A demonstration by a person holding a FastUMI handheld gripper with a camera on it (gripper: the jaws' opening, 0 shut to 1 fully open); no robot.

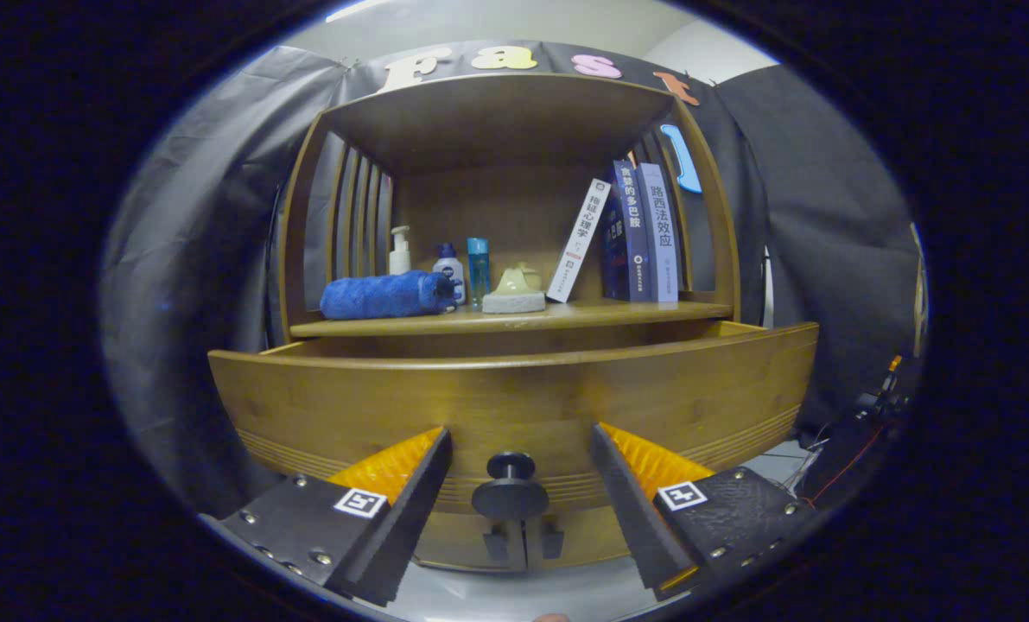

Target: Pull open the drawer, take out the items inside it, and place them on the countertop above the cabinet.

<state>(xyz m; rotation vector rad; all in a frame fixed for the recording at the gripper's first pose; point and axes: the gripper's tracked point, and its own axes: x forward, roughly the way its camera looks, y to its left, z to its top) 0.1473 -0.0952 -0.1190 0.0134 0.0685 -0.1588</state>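
Gripper (521, 484) fingers stand well apart, one on each side of the round dark knob (511, 492) on the drawer (514, 397), and neither presses on it; the knob sits in the gap between them. This wooden drawer is pulled out from the cabinet, its front panel just beyond the fingertips, and its inside is hidden from this angle. Above it lies the countertop (566, 315), which carries a rolled blue towel (384, 295) near its left edge, then a white pump bottle (400, 252), a small dark-capped bottle (450, 269) and a slim blue bottle (478, 269) further back, and a pale soap dish on a grey pad (516, 292) near the middle. Three books (631, 233) stand toward the right edge, the white one leaning.
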